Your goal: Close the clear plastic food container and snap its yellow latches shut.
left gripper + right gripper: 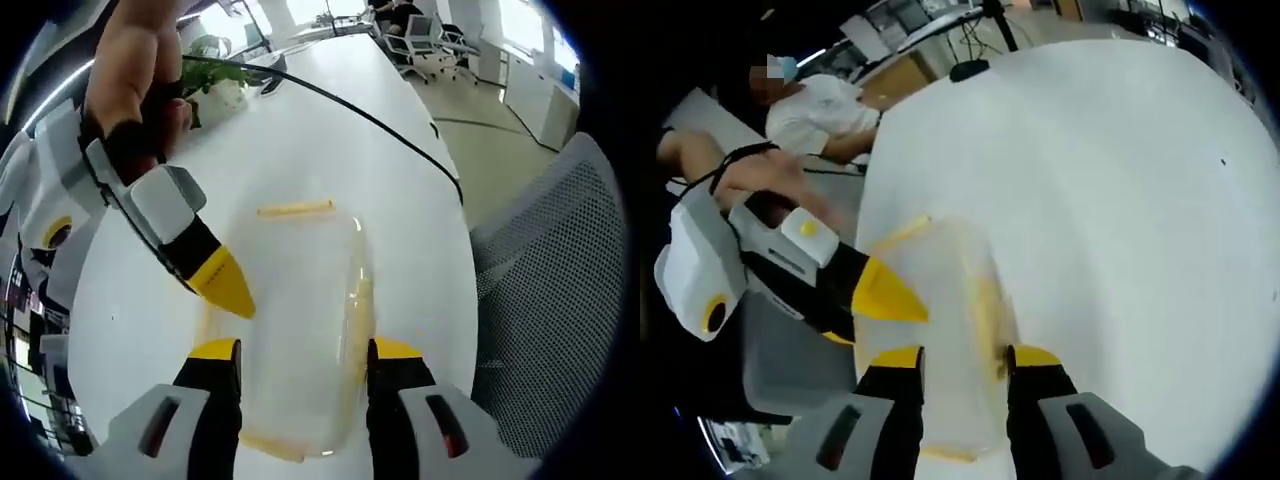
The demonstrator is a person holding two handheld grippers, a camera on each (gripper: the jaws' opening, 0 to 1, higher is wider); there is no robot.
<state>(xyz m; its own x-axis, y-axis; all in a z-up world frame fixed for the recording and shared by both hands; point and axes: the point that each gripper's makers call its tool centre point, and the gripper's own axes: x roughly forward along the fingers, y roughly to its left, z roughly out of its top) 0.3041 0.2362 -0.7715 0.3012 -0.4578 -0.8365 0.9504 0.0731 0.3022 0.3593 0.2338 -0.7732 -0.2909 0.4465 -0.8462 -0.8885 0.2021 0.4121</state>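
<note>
The clear plastic container [300,300] lies on the white table [330,150] with its lid on top. Yellow latches show at its far end [295,209], along its right side [360,310] and at its near end [270,445]. My left gripper [305,350] stands open, one jaw on each side of the container. The right gripper [225,285], held by a hand, reaches in from the left with its yellow tip over the container's left edge. In the right gripper view, my right gripper [965,358] is open astride the container [940,300], and the left gripper [885,295] points at the lid.
A black cable [350,105] runs across the table past a potted plant [215,75]. A grey mesh chair [560,280] stands at the table's right edge. A person in a white shirt [825,115] sits at the table's far side.
</note>
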